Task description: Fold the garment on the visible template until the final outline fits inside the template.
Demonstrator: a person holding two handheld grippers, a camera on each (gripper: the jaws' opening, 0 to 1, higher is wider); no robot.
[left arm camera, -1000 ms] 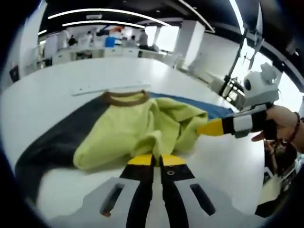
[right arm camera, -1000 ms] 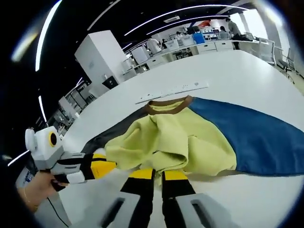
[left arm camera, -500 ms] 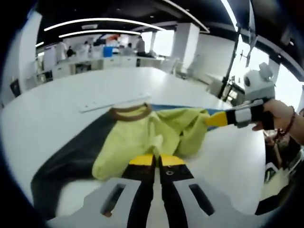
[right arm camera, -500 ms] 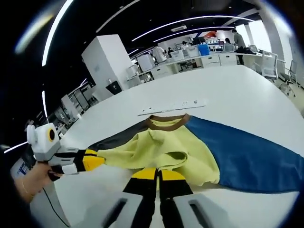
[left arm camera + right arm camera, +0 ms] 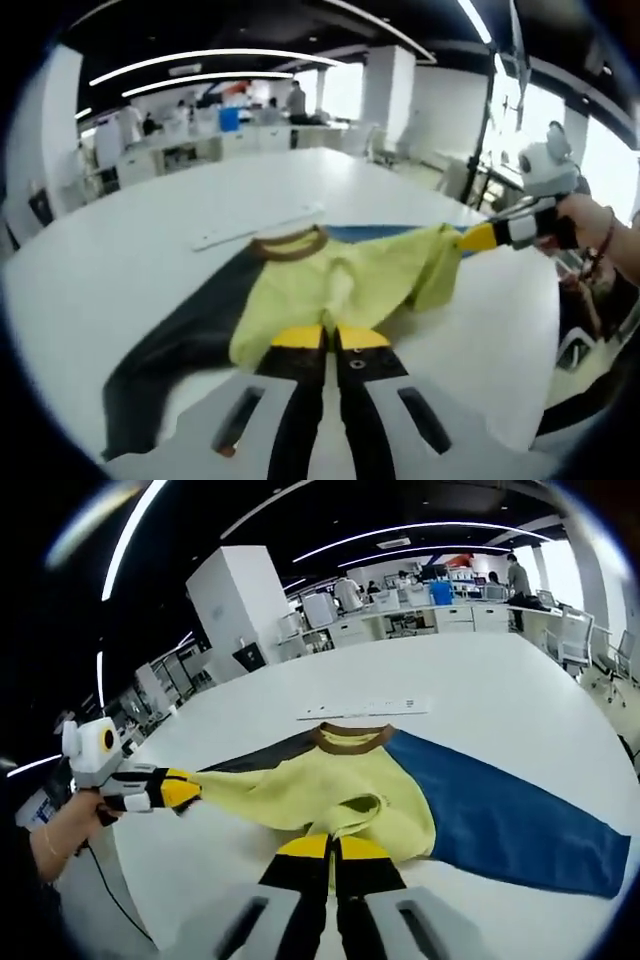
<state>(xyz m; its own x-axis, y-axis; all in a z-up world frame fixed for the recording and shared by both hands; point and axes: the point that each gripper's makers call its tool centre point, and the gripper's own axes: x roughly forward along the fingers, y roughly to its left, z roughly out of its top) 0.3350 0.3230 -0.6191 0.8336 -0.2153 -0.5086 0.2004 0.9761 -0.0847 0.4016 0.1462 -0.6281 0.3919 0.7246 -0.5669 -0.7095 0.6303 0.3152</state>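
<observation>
Where the wide white desk (image 5: 120, 240) spreads across both views, a garment (image 5: 340, 285) lies on it, its yellow-green body bunched in the middle, a dark grey sleeve (image 5: 175, 345) running off to one side and a blue sleeve (image 5: 500, 820) to the other, with a brown collar (image 5: 350, 738) at the far edge. Just beyond the collar lies a long pale strip (image 5: 365, 709) flat on the desk. In the left gripper view the left gripper (image 5: 330, 345) has its yellow-tipped jaws pressed together on the near hem of the yellow-green cloth, right at the bottom centre, and the right gripper (image 5: 478, 238), held by a hand (image 5: 590, 225), pinches a corner of the same cloth off to the right and draws it taut. In the right gripper view the right gripper (image 5: 335, 850) is likewise closed on the near edge of the cloth, while the left gripper (image 5: 185, 792) comes in from the left, nipping a stretched corner of the yellow-green fabric. Office desks and people stand far behind.
</observation>
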